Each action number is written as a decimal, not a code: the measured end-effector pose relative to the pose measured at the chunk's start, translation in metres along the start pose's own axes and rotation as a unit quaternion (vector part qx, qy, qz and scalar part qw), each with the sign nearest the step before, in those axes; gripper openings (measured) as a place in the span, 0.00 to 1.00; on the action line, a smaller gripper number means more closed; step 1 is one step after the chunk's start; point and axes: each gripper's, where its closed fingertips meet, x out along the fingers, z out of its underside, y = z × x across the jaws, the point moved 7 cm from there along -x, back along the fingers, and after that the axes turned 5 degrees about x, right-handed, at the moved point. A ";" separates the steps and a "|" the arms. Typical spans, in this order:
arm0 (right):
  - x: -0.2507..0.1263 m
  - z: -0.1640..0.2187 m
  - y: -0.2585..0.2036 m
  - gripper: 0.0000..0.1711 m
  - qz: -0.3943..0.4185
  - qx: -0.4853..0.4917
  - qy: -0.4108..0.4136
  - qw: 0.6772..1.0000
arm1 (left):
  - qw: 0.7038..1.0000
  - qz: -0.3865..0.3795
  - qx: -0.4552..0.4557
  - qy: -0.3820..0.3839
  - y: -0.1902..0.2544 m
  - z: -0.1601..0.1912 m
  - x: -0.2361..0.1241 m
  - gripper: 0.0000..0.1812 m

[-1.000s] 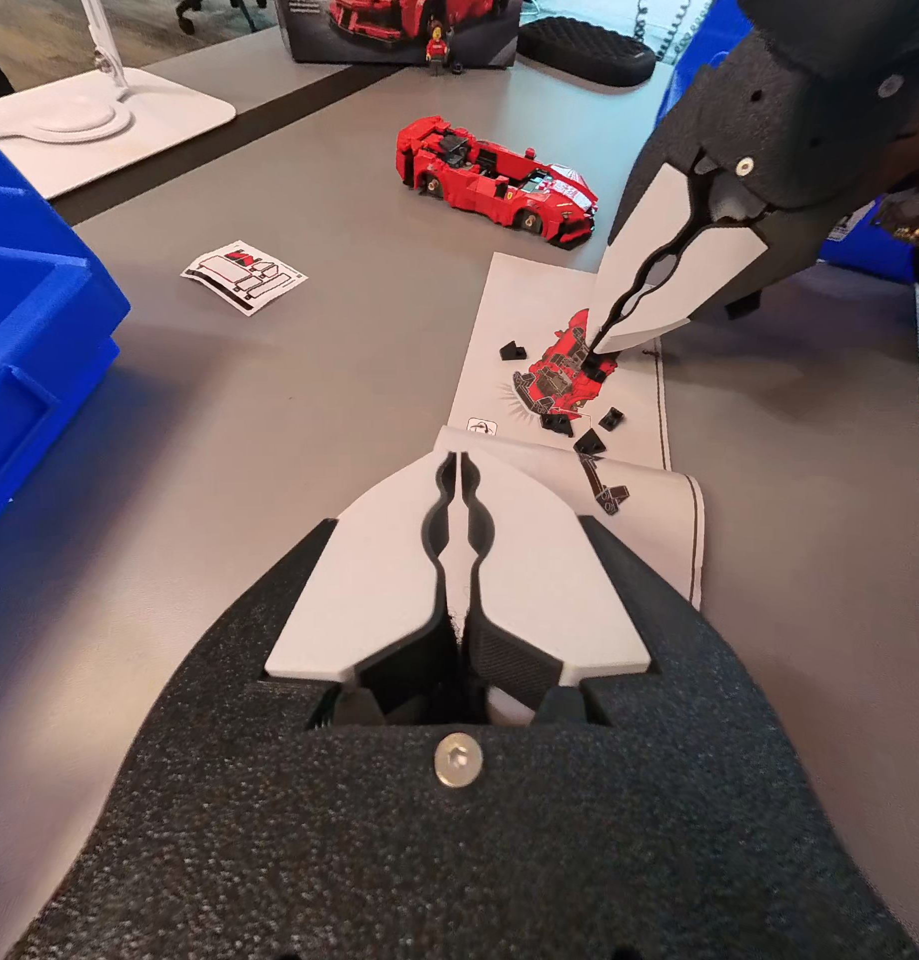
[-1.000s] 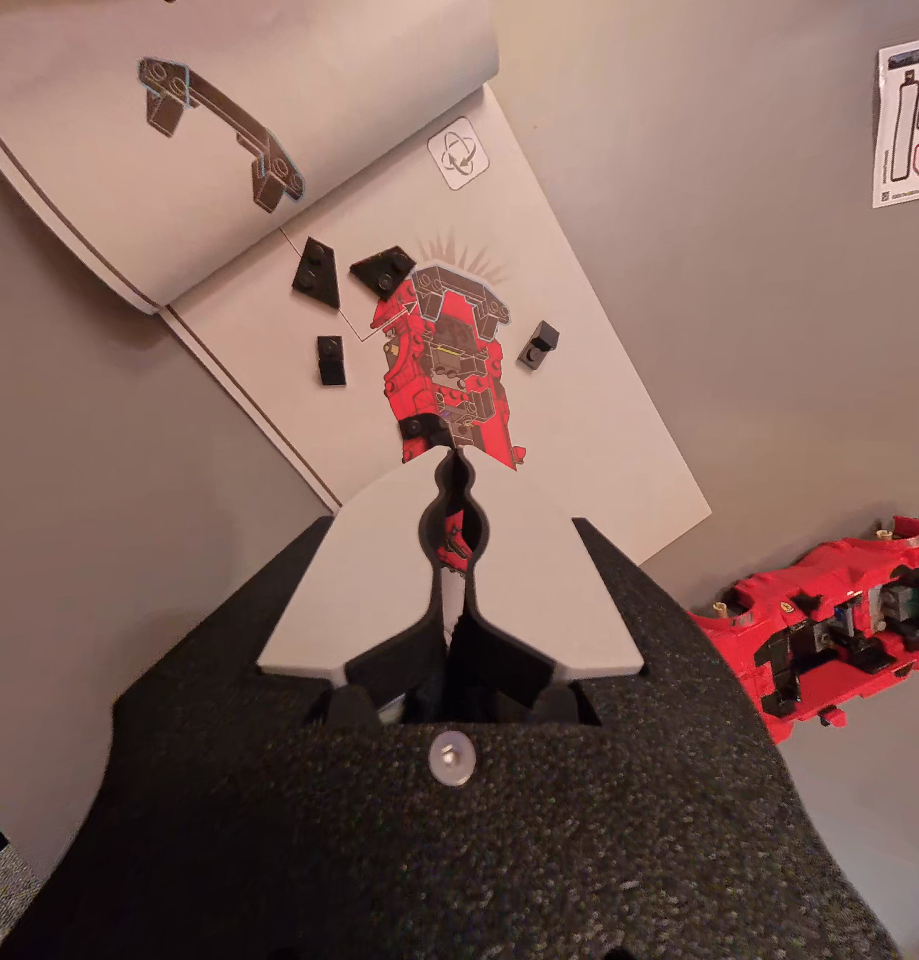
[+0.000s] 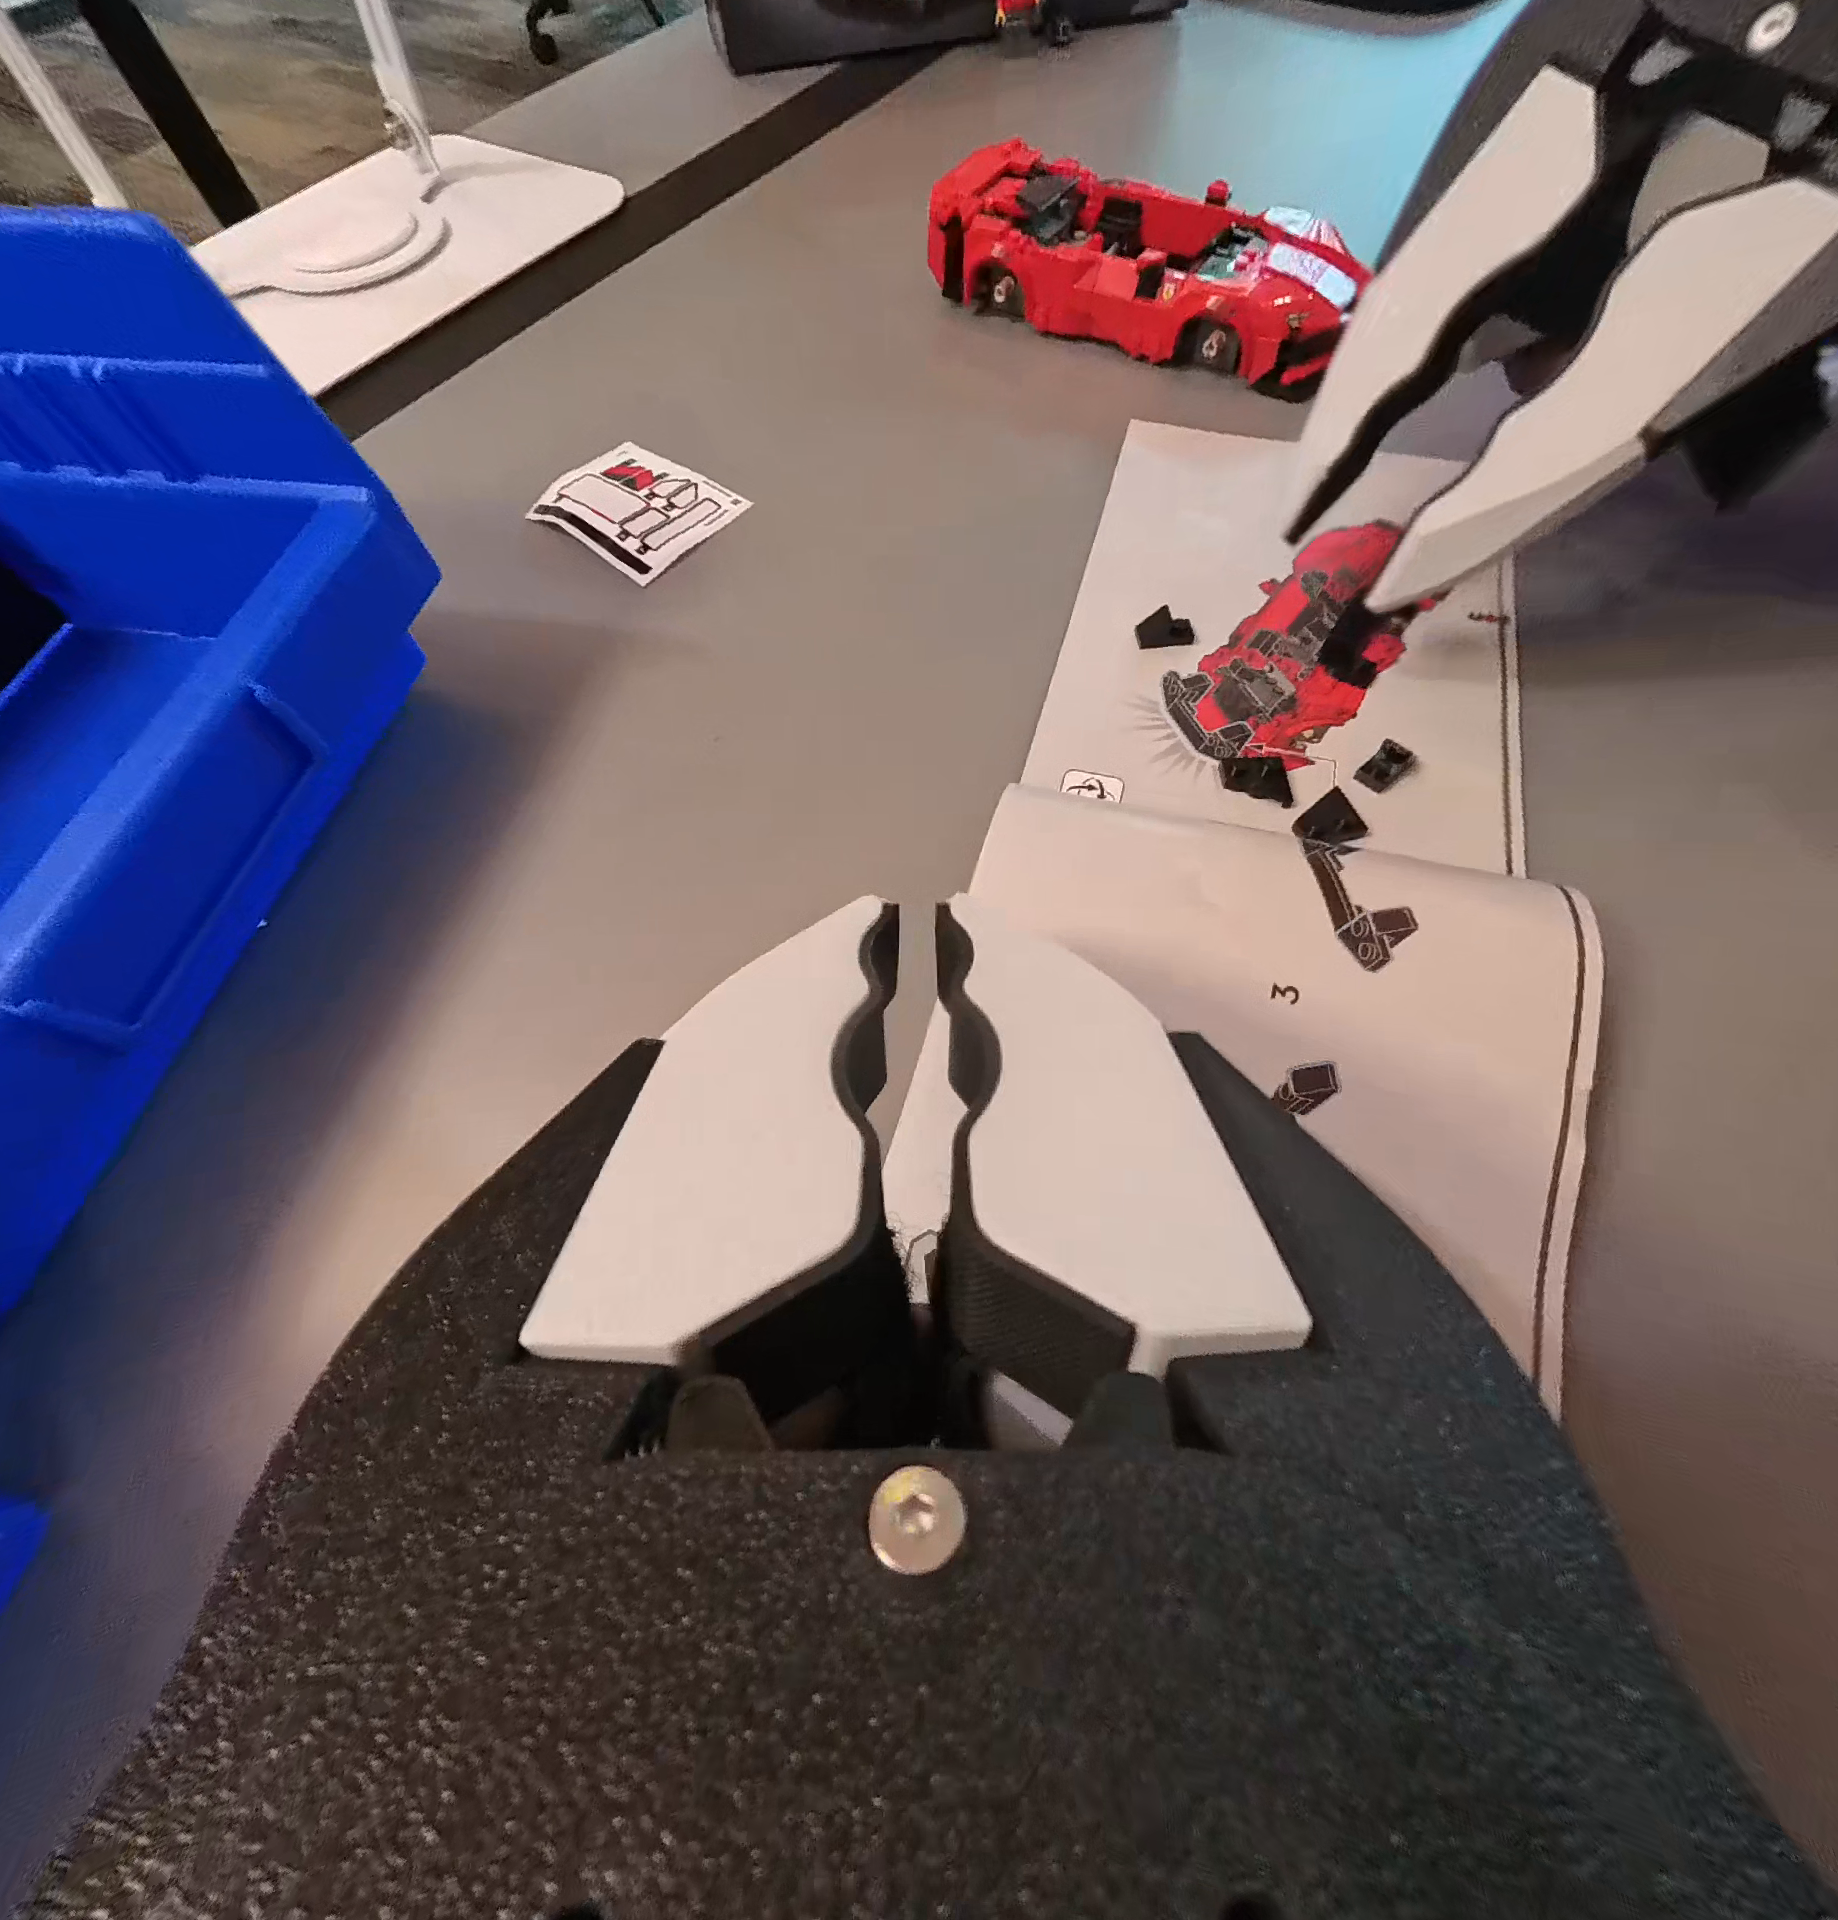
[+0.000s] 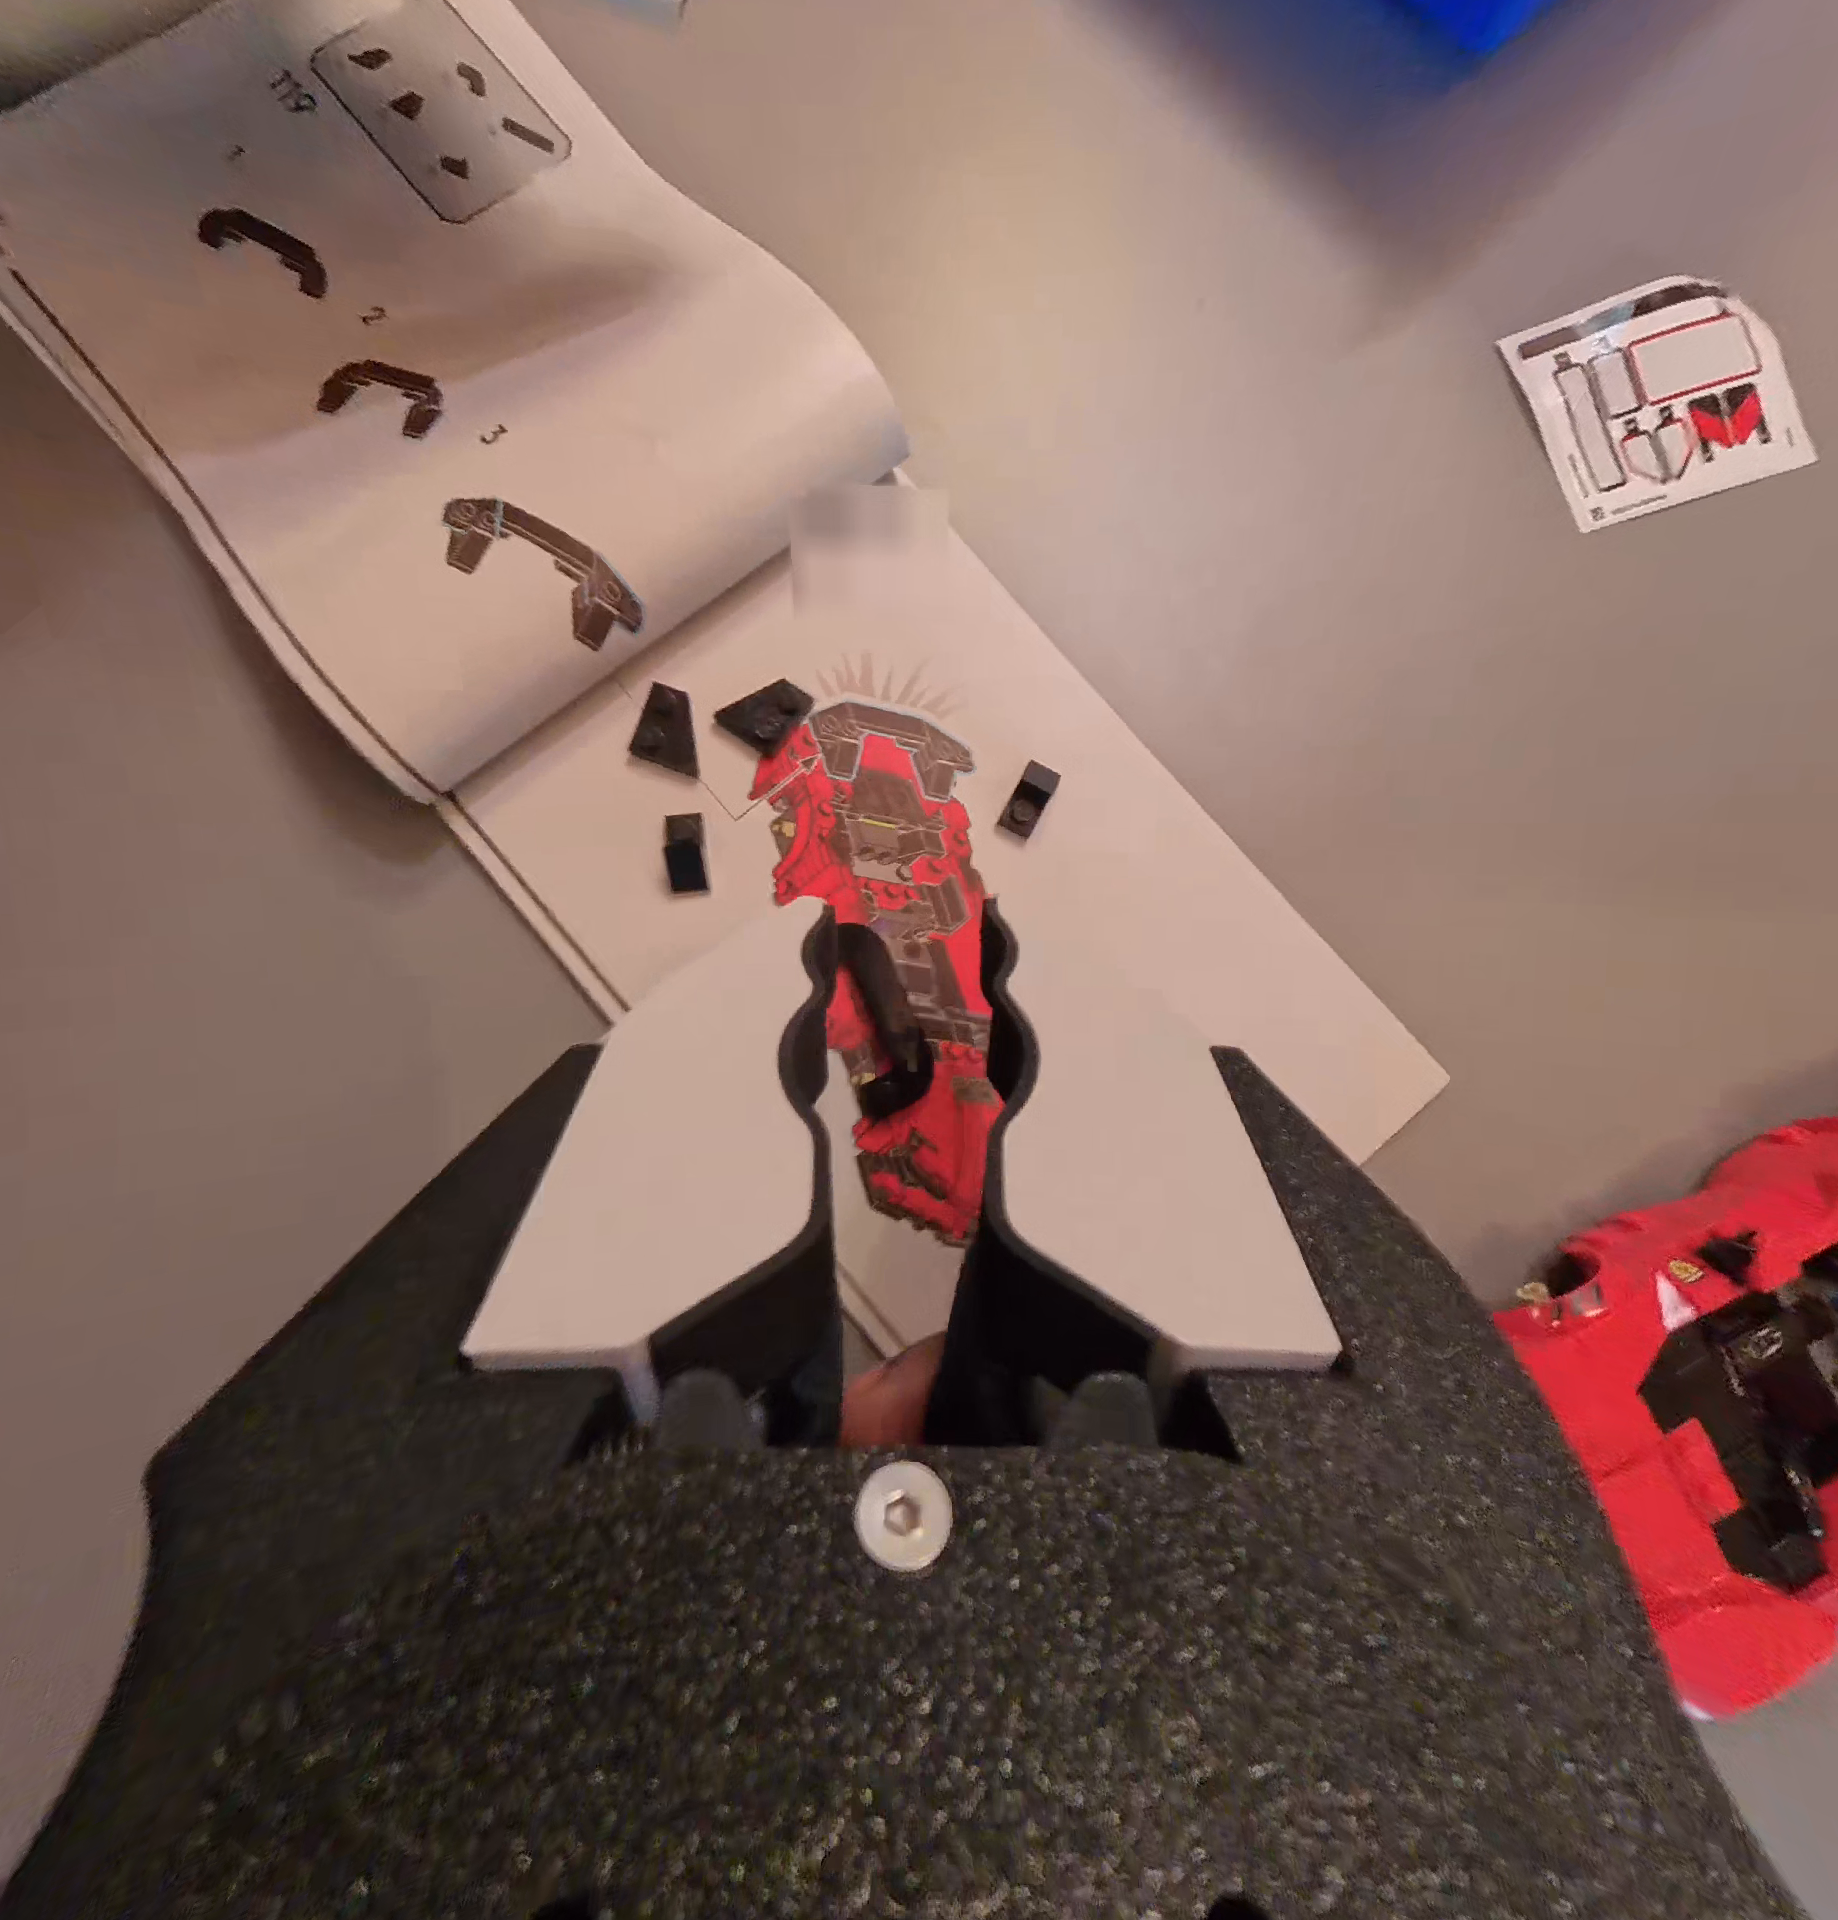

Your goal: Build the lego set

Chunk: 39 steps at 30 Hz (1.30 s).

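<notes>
White fingers (image 4: 686, 1122) of the right gripper (image 4: 904, 925) stand spread apart at frame centre, over one long black piece (image 4: 879, 1013) lying on the instruction booklet (image 4: 1154, 914); whether either finger touches it cannot be told. In the left wrist view the left gripper (image 3: 917, 914) sits at lower centre with its fingers nearly together, a thin slit between them, holding nothing. Four small black pieces lie loose on the open page: two wedge plates (image 4: 668, 725) (image 4: 764, 712) and one small plate (image 4: 684, 852) left of the printed car, one small plate (image 4: 1029, 798) to its right. One red lego car (image 3: 1133, 265) stands on the grey table (image 3: 749, 675) at upper right, one sticker sheet (image 3: 640, 509) mid-left, one blue bin (image 3: 146, 665) at the left edge, one white stand base (image 3: 395, 239) at upper left.
</notes>
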 end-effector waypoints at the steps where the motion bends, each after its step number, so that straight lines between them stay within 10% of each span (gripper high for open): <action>1: 0.002 0.000 0.002 0.15 0.005 -0.008 0.007 1.000 | 1.000 0.000 0.007 -0.005 0.001 -0.001 0.001 0.04; 17: -0.002 -0.007 0.015 0.12 -0.028 0.065 0.158 0.985 | 0.993 0.096 0.000 0.071 0.057 -0.070 0.047 0.31; 39: 0.009 -0.004 -0.003 0.27 -0.047 -0.025 0.136 0.989 | 0.983 0.111 0.014 0.146 0.032 -0.065 0.036 0.26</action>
